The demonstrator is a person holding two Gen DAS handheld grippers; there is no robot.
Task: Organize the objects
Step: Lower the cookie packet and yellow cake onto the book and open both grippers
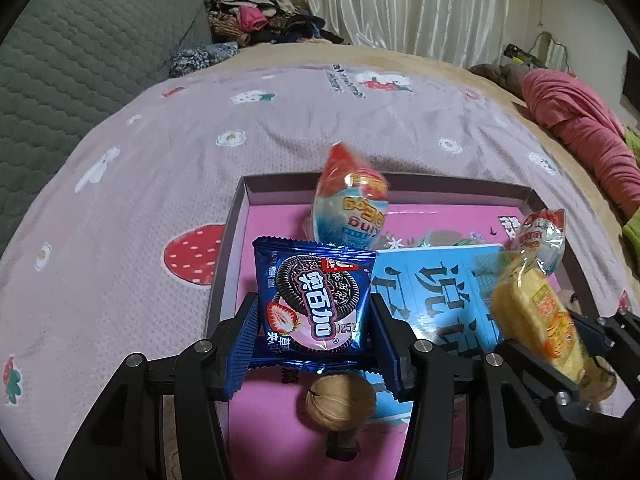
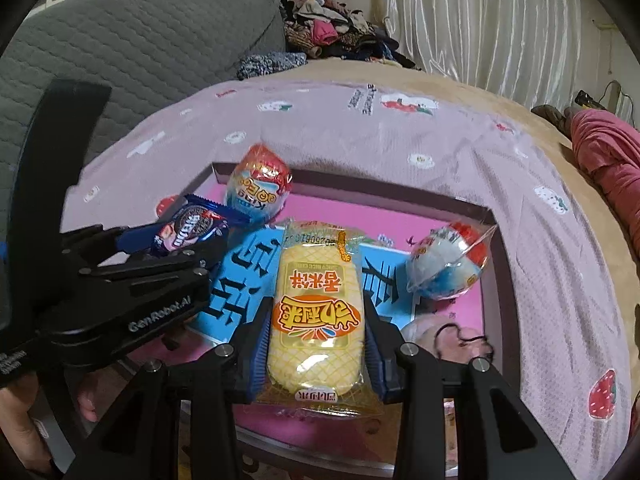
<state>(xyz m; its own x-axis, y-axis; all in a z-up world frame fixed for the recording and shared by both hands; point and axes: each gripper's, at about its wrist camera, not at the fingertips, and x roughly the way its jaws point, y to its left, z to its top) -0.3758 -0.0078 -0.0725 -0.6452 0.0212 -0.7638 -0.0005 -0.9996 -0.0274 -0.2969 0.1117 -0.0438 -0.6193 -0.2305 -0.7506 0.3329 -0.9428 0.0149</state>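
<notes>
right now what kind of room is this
Most likely a bedroom: the tray sits on a bed with a strawberry-print sheet, a quilted grey headboard, and piled clothes by the curtains.

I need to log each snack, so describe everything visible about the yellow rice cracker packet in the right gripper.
The rice cracker packet is a clear, crinkly plastic wrapper over a pale yellow oblong cracker with a waffle-like texture. An orange-and-yellow label with Chinese characters faces the camera upside down. The right gripper clamps its long sides between blue-padded fingers, holding it lengthwise above the pink box. In the left wrist view it appears tilted and blurred.
</notes>
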